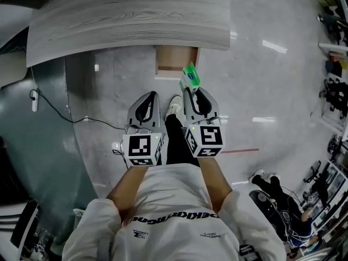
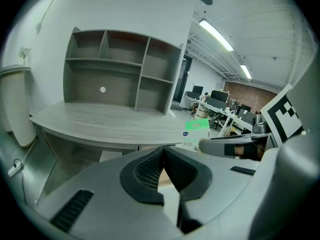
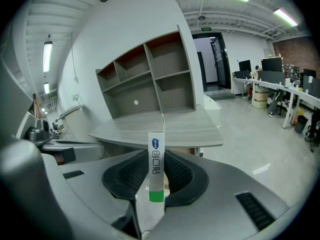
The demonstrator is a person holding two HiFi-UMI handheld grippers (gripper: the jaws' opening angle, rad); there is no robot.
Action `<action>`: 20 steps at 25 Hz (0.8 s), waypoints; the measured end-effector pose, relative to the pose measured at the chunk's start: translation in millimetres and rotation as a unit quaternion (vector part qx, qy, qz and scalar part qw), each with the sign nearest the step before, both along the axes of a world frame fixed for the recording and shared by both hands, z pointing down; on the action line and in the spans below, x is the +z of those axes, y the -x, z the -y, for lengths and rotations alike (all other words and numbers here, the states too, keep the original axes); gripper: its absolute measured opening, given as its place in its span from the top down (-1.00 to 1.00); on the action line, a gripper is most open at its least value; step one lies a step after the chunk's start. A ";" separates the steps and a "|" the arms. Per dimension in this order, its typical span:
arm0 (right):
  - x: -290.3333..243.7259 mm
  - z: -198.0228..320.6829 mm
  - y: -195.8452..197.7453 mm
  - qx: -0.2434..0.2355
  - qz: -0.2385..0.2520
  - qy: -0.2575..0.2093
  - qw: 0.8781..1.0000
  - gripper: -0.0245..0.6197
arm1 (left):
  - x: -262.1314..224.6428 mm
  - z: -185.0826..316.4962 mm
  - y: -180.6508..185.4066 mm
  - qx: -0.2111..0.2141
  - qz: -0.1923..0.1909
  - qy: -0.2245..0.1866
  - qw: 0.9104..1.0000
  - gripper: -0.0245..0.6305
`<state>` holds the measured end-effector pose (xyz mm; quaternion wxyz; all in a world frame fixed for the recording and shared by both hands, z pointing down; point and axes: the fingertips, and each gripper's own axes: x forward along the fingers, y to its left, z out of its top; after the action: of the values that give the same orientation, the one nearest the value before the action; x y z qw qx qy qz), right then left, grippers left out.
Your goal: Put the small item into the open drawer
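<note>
Right gripper view: the box [image 3: 156,166] stands upright between the pads, and the right gripper [image 1: 191,91] squeezes it from both sides. The far end of the box sticks out past the tips. Just ahead of that gripper is the open drawer [image 1: 175,58], under the edge of the desk [image 1: 125,20]. The left gripper [image 2: 162,151] is close beside the right one. Its jaws are pressed together with nothing in them.
</note>
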<state>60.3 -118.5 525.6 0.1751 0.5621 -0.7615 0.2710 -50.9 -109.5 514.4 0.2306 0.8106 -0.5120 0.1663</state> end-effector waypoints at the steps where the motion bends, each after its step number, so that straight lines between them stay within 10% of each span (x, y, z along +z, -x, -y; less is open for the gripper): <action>1: 5.5 1.2 0.1 -0.001 -0.001 0.003 1.000 0.54 | 4.0 0.8 1.0 -0.001 0.001 0.001 1.000 0.88; 20: 89.3 32.4 -6.7 -0.009 -0.024 0.043 0.999 0.54 | 65.3 6.4 -2.0 -0.015 -0.008 0.025 1.000 0.88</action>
<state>67.0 -150.9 614.9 0.2195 0.5532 -0.7500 0.2886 -48.9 -115.9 579.8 0.2575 0.7980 -0.5178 0.1694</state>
